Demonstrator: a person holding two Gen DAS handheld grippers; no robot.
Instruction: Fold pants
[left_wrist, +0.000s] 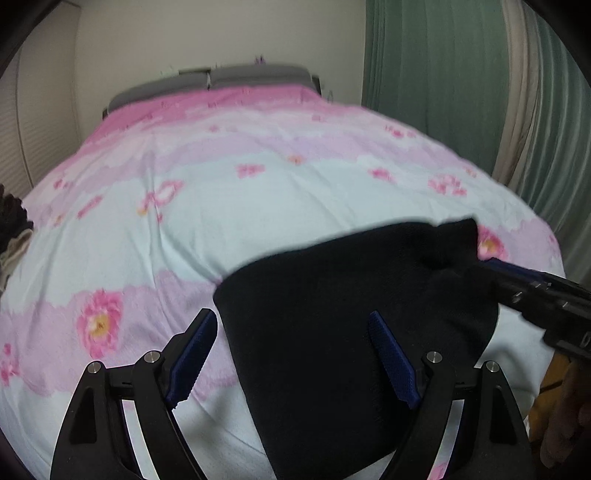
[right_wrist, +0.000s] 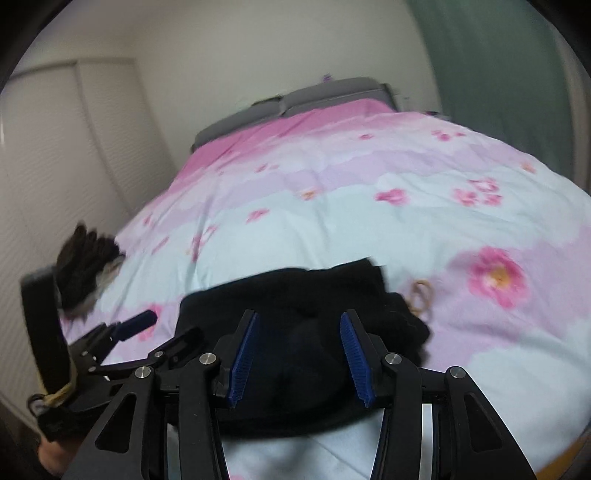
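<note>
Left wrist view: pants (left_wrist: 332, 314) are lying compactly folded on bed (left_wrist: 258, 203); left gripper (left_wrist: 295, 354) and right gripper (right_wrist: 299, 354) are standing open, gripping nothing; little appears left.

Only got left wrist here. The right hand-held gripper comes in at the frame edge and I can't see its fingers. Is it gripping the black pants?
Observer: No. The right wrist view shows the right hand-held gripper with jaws apart and nothing pinched. The black pants lie beneath it.
Operator: Anything near the pants I'm missing?
Observer: A small tan loop lies on the bedspread by the pants' right edge. I can't tell if it touches them.
Operator: Dark thing at my left edge?
Observer: It's a dark bundle with lighter cloth under it, lying well apart from the pants.
</note>
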